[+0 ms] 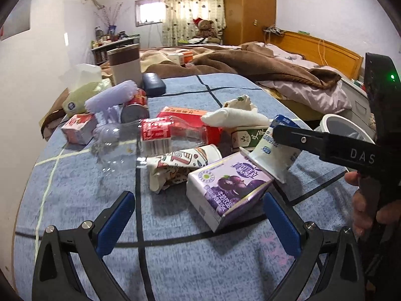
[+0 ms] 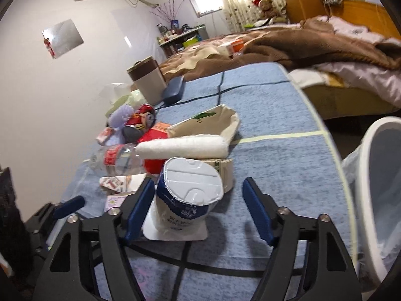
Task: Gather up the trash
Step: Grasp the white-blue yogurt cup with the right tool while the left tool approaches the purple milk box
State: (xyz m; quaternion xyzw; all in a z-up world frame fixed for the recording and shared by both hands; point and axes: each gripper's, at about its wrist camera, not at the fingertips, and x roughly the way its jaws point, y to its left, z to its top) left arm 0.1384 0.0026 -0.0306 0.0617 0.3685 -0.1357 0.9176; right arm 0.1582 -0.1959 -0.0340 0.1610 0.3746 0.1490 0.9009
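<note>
Trash lies on a blue cloth table [image 1: 175, 258]: a purple milk carton [image 1: 226, 188], a crushed paper cup [image 1: 175, 165], a clear plastic bottle [image 1: 140, 138], a red box [image 1: 185, 116] and a white-and-blue yogurt cup [image 2: 188, 195]. My left gripper [image 1: 200, 223] is open, just short of the purple carton. My right gripper [image 2: 198, 210] is open around the upside-down yogurt cup, its left pad [image 2: 137, 208] touching the cup; it also shows in the left wrist view [image 1: 283, 135]. A white bin [image 2: 376, 190] with a liner stands right of the table.
A rolled white towel [image 2: 183, 148] on a green box, a red can [image 2: 140, 123], a purple brush [image 1: 110, 97], a tissue pack [image 1: 80, 92], a tumbler [image 1: 125, 62] and a dark case [image 1: 153, 82] sit farther back. A bed with brown blankets [image 1: 225, 60] lies beyond.
</note>
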